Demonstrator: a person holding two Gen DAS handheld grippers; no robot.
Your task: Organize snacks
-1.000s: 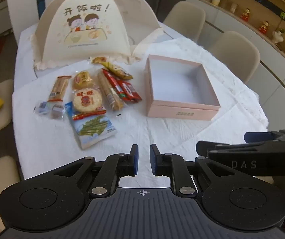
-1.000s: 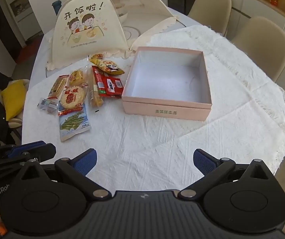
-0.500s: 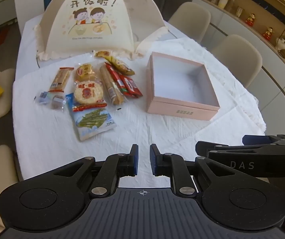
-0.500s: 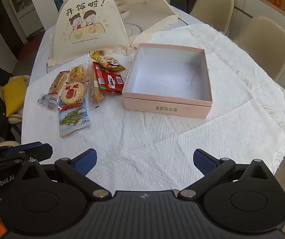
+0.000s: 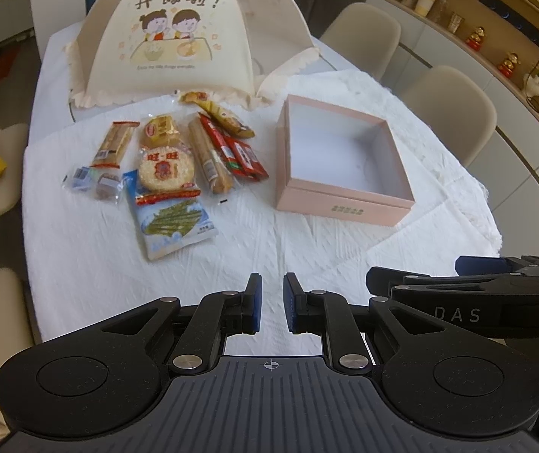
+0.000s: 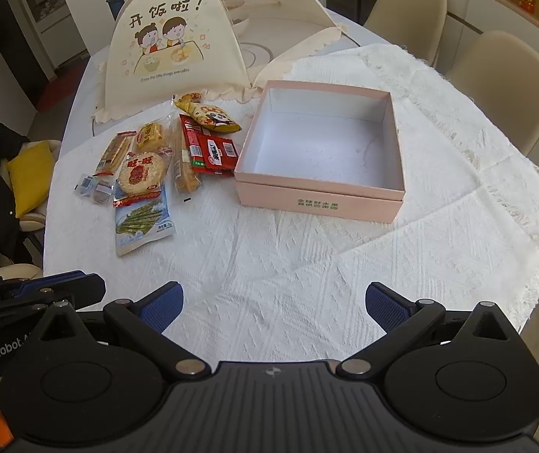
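Several snack packets lie in a cluster on the white cloth, left of an empty pink box [image 5: 344, 205] [image 6: 318, 200]. Among them are a seaweed packet [image 5: 173, 226] [image 6: 143, 222], a round rice cracker [image 5: 165, 170] [image 6: 141, 171], red packets [image 5: 241, 153] [image 6: 212, 147] and a yellow packet [image 5: 226, 117] [image 6: 209, 113]. My left gripper [image 5: 271, 290] hovers over the near edge of the table, shut on nothing. My right gripper [image 6: 275, 298] hangs beside it on the right, open wide and empty. Both are well short of the snacks and the box.
A cream mesh food cover [image 5: 178, 37] [image 6: 171, 37] stands behind the snacks. Beige chairs [image 5: 454, 105] ring the table's right and far sides. A chair with a yellow cushion [image 6: 29, 173] sits at the left. Shelves with ornaments [image 5: 476, 37] line the right wall.
The left wrist view has rolled slightly, so the table looks a bit more upright. Snacks and box lie as before. Neither gripper's jaws have changed.
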